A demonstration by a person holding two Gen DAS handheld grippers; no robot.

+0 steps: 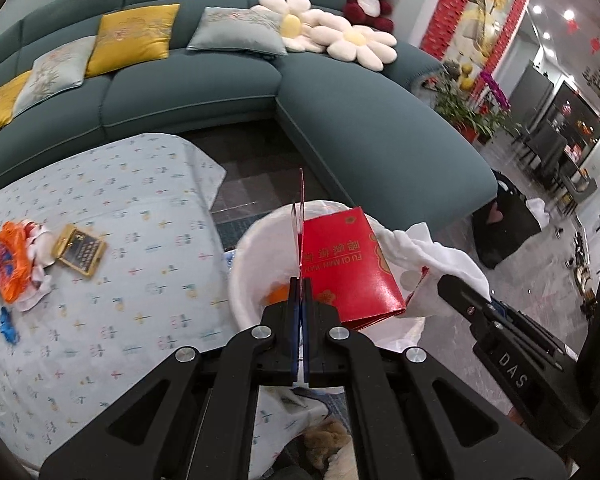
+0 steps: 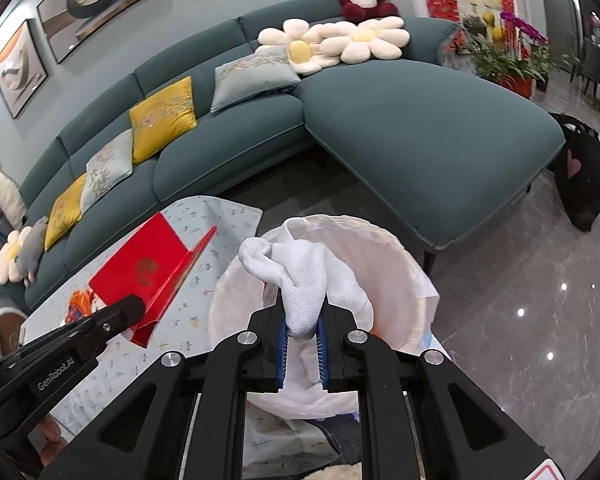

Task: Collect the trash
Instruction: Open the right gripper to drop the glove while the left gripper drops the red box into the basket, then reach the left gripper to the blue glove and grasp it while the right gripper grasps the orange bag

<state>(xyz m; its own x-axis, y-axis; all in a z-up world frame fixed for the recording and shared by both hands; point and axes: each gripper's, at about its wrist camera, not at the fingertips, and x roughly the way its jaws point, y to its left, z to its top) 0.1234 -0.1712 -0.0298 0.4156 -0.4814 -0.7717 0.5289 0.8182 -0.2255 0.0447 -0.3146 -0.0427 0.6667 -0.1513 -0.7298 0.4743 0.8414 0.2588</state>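
Between my left gripper's (image 1: pixel 300 280) closed jaws, a red paper envelope (image 1: pixel 348 268) pinched by its fold, standing on edge. Right gripper (image 2: pixel 303 320) clamped on a bunched white cloth (image 2: pixel 304 276), which spills up past the pads. Both pieces hang over the mouth of the white-lined bin (image 2: pixel 392 264), envelope toward the table side, cloth over the middle. Left of bin: clothed table (image 1: pixel 112 264) with orange wrapper scraps (image 1: pixel 12 268) and a small dark box (image 1: pixel 78 250). Beyond: teal sofa (image 1: pixel 204 92)
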